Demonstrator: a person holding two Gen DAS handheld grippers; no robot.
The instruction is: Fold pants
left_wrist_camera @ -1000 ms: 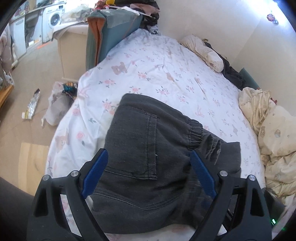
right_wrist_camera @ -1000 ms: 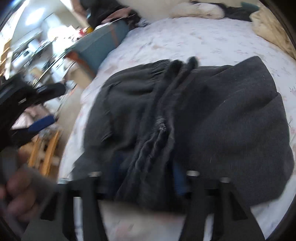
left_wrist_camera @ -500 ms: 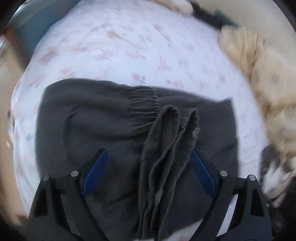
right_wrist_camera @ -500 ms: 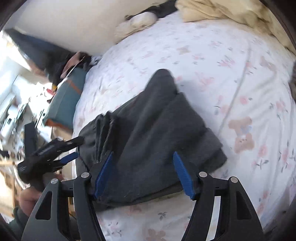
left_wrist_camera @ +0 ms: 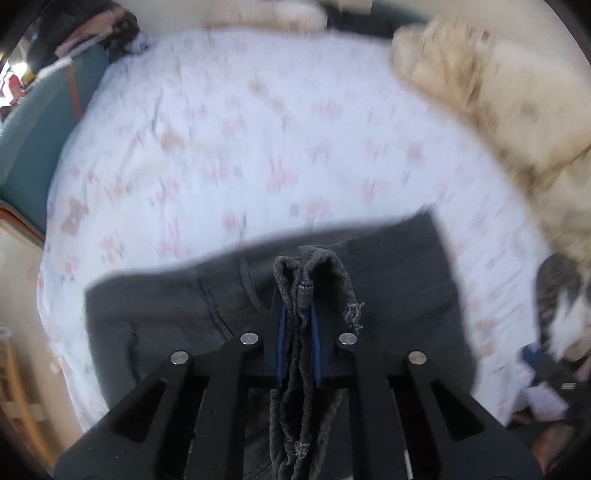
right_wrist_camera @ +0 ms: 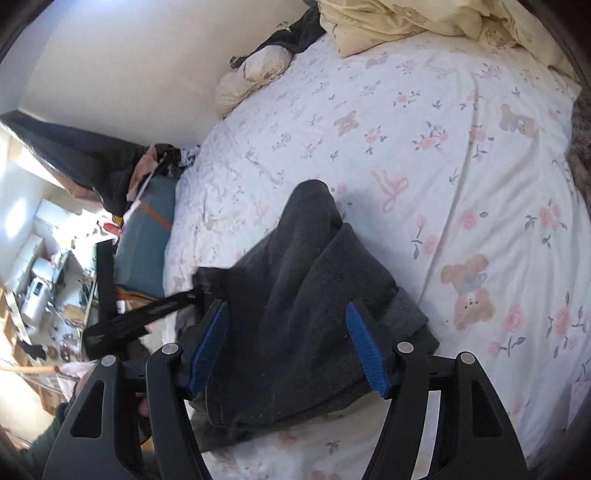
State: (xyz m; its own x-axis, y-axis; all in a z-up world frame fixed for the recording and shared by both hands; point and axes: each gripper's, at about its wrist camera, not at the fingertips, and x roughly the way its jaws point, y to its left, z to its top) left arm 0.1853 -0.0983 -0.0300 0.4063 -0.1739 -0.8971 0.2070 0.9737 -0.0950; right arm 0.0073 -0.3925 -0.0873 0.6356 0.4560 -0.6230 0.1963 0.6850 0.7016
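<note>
Left tool (left_wrist_camera: pixel 298 343) at 6 o'clock in the left wrist view: jaws closing, pads now pinching a bunched ridge of the pants (left_wrist_camera: pixel 388 295); half a second ago they stood wide around it. So grab made, next fold can be pulled. Right tool (right_wrist_camera: pixel 286 347) stands wide, folded cloth between the pads; can't tell if they press. Pants lie on the bed (right_wrist_camera: pixel 424 147), near edge, 6 o'clock in both views. Count: one pair of pants, two tools, one cream duvet (right_wrist_camera: pixel 406 22) at 1 o'clock far, one pale pillow (right_wrist_camera: pixel 251 74) at 11. Striped cat (left_wrist_camera: pixel 557 295) at 3 o'clock.
</note>
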